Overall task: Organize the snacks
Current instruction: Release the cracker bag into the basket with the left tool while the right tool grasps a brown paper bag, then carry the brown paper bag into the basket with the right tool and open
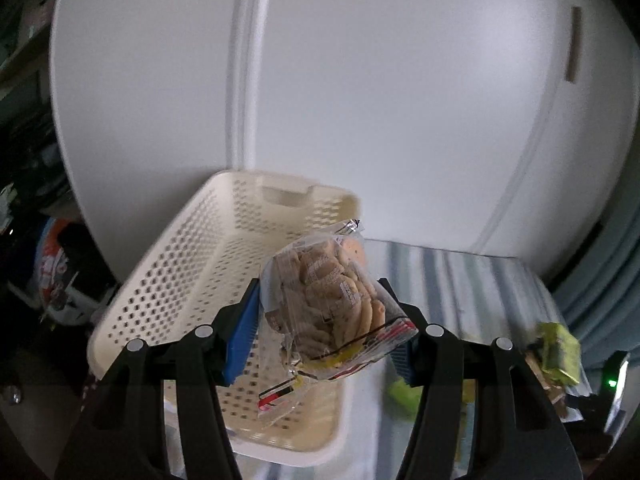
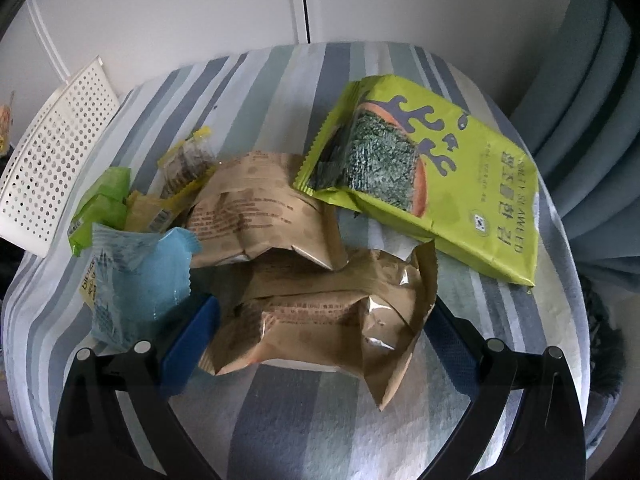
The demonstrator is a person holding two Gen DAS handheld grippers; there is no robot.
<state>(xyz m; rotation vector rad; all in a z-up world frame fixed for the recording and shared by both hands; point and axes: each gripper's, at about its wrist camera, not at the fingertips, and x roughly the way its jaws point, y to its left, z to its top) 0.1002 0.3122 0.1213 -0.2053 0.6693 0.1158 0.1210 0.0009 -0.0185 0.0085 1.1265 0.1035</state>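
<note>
In the left wrist view my left gripper (image 1: 324, 336) is shut on a clear bag of biscuits (image 1: 328, 292), held in the air over the near right part of a cream perforated basket (image 1: 180, 280). The basket's floor looks bare. In the right wrist view my right gripper (image 2: 320, 332) stands open, its blue-padded fingers on either side of a crumpled brown snack packet (image 2: 320, 308) lying on the striped cloth (image 2: 280, 420). A second brown packet (image 2: 260, 208) lies just behind it.
A big green seaweed bag (image 2: 432, 176) lies at the back right. A light blue packet (image 2: 136, 276), small green packets (image 2: 100, 208) and a yellow packet (image 2: 188, 168) crowd the left. The basket (image 2: 52, 148) sits at the far left edge. White cupboard doors (image 1: 360, 100) stand behind.
</note>
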